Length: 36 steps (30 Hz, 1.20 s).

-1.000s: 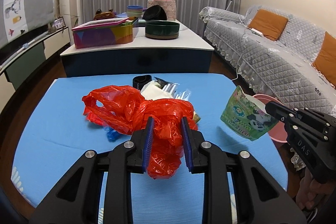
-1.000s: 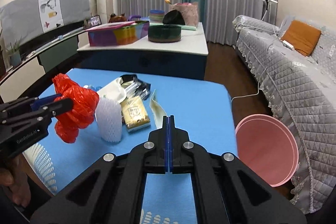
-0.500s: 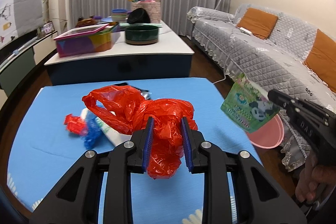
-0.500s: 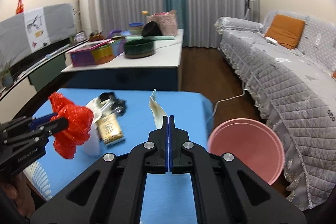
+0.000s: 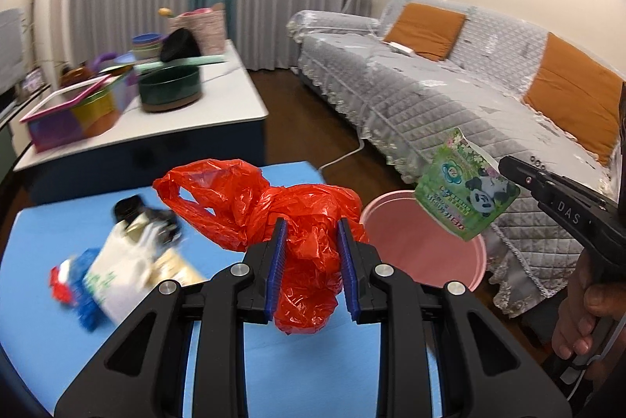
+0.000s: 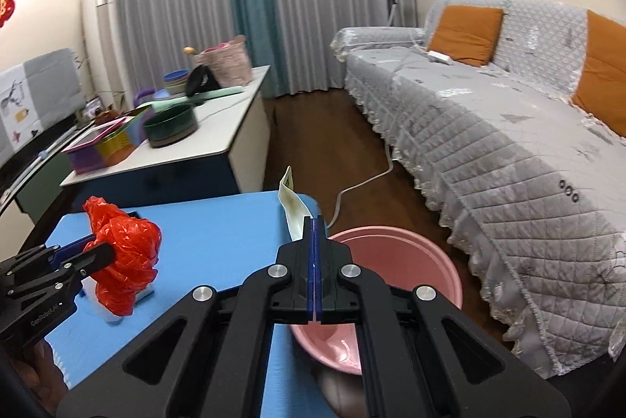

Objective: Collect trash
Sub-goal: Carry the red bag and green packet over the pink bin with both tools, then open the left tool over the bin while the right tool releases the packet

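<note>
We hold two pieces of trash in the air, one in each tool. Our left gripper [image 5: 311, 269] is clamped on a crumpled red bag [image 5: 274, 218], the pads pressing its bunched middle so the loose handles hang free on the left. Our right gripper [image 6: 314, 245] is pinched tight on a flat green wrapper [image 5: 465, 200], held by one edge so it dangles over the pink bin [image 6: 407, 261]. The bin stands on the floor just right of the blue table [image 5: 58, 222], beside the sofa [image 6: 508, 144], so both loads are near its mouth; we judge the drop comes next. More trash [image 5: 117, 269] lies on the table at the left, blurred, waiting for later trips.
</note>
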### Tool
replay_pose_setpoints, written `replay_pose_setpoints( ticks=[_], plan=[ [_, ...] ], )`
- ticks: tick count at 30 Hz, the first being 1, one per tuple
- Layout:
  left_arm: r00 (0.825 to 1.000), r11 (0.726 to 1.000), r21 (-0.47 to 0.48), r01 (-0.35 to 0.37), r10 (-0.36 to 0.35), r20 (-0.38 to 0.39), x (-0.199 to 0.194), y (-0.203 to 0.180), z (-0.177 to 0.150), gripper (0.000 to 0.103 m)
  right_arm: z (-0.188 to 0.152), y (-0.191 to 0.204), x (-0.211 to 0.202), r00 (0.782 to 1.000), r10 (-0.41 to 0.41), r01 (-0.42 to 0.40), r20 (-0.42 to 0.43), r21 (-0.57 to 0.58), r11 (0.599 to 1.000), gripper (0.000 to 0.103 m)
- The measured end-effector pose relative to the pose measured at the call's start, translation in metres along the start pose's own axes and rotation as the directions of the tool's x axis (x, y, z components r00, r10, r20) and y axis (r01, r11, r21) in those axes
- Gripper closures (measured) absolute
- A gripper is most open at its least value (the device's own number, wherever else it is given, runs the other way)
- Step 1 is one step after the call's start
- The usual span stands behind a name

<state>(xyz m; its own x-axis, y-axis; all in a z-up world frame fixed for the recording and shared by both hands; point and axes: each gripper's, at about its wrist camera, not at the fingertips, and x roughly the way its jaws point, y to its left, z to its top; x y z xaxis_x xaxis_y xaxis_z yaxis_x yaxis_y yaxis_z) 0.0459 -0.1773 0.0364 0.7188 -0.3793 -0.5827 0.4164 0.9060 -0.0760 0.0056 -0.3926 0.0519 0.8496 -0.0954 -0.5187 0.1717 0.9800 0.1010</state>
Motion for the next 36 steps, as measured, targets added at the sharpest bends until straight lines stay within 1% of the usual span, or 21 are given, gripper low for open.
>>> replay_pose_setpoints(
  ticks=[2, 6, 10, 14, 22, 29, 31, 33, 34, 35, 36],
  plan=[
    [1.000, 1.000, 0.014, 0.027, -0.027, -0.003, 0.009, -0.010, 0.005, 0.078, 0.003, -0.012, 0.001, 1.000, -0.013, 0.014, -0.001, 0.017, 1.000, 0.103],
    [0.997, 0.996, 0.034, 0.079, -0.079, -0.018, 0.032, -0.030, 0.014, 0.078, 0.004, -0.035, 0.011, 0.999, -0.029, 0.031, -0.030, 0.056, 0.998, 0.103],
    [0.991, 0.991, 0.041, 0.130, -0.128, -0.036, 0.053, -0.045, 0.020, 0.078, 0.002, -0.047, 0.018, 0.998, -0.047, 0.051, -0.052, 0.080, 0.995, 0.103],
    [0.985, 0.983, 0.069, 0.168, -0.165, -0.051, 0.070, -0.062, 0.023, 0.078, 0.000, -0.058, 0.022, 0.996, -0.058, 0.064, -0.061, 0.094, 0.993, 0.103],
    [0.975, 0.973, 0.090, 0.210, -0.203, -0.087, 0.098, -0.079, 0.023, 0.078, -0.004, -0.070, 0.032, 0.994, -0.073, 0.083, -0.082, 0.123, 0.989, 0.103],
    [0.970, 0.969, 0.099, 0.227, -0.216, -0.110, 0.114, -0.087, 0.026, 0.077, -0.005, -0.073, 0.039, 0.993, -0.068, 0.083, -0.101, 0.146, 0.986, 0.103],
    [0.964, 0.964, 0.095, 0.248, -0.236, -0.123, 0.116, -0.086, 0.027, 0.074, -0.005, -0.072, 0.041, 0.992, -0.076, 0.090, -0.105, 0.142, 0.986, 0.103],
    [0.963, 0.963, 0.098, 0.252, -0.239, -0.127, 0.118, -0.086, 0.027, 0.065, -0.006, -0.072, 0.042, 0.989, -0.099, 0.114, -0.110, 0.139, 0.984, 0.098],
    [0.961, 0.961, 0.098, 0.258, -0.245, -0.129, 0.119, -0.086, 0.028, 0.061, -0.006, -0.073, 0.043, 0.988, -0.106, 0.122, -0.114, 0.144, 0.982, 0.098],
    [0.961, 0.961, 0.099, 0.259, -0.246, -0.126, 0.118, -0.086, 0.028, 0.054, -0.006, -0.075, 0.044, 0.987, -0.106, 0.124, -0.118, 0.154, 0.980, 0.091],
    [0.962, 0.961, 0.100, 0.256, -0.244, -0.124, 0.119, -0.087, 0.028, 0.052, -0.007, -0.077, 0.044, 0.987, -0.104, 0.123, -0.119, 0.165, 0.979, 0.085]
  ],
)
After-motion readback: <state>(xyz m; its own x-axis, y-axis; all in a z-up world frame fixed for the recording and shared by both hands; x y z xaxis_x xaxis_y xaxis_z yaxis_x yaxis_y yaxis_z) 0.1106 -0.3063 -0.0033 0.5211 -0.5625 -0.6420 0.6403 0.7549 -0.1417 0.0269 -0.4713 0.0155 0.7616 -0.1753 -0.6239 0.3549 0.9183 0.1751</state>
